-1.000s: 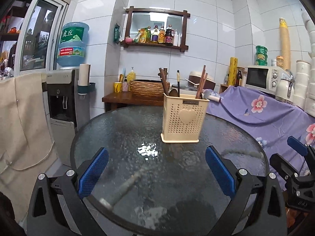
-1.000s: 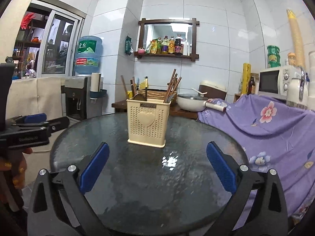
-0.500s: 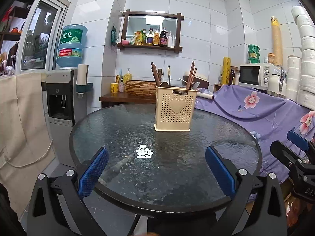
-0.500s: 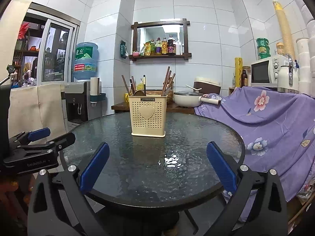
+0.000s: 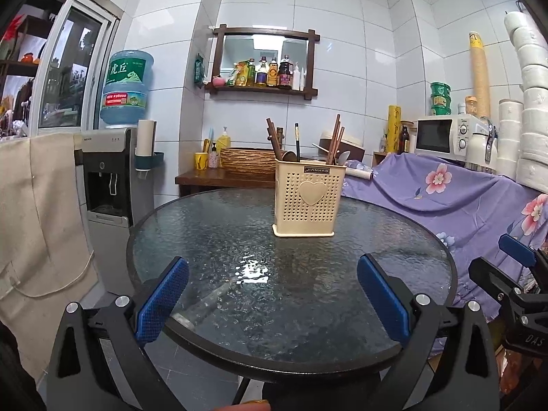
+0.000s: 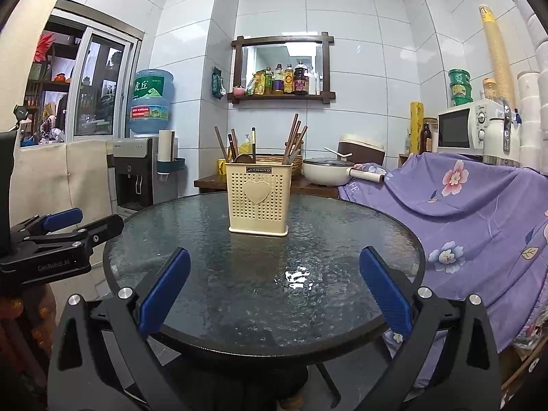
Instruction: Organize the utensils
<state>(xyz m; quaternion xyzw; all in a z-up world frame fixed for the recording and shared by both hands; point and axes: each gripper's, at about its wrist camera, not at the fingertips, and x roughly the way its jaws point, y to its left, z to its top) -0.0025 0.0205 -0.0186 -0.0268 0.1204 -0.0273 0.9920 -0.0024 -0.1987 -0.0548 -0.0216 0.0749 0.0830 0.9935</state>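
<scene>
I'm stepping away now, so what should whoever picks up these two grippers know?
Left gripper: open, empty, at the table's near edge.
Right gripper: open, empty, likewise.
Utensil holder: upright on the glass table, with chopsticks and spoons standing in it.
Done: no loose utensils show on the table.
Left: apparently nothing; check the sorting inside the holder, which can't be judged from here.

Round textured-glass table [image 5: 212, 236], dark rim — only a cream perforated utensil holder [image 5: 307, 202] stands on it, upright, toward the far side.
</scene>
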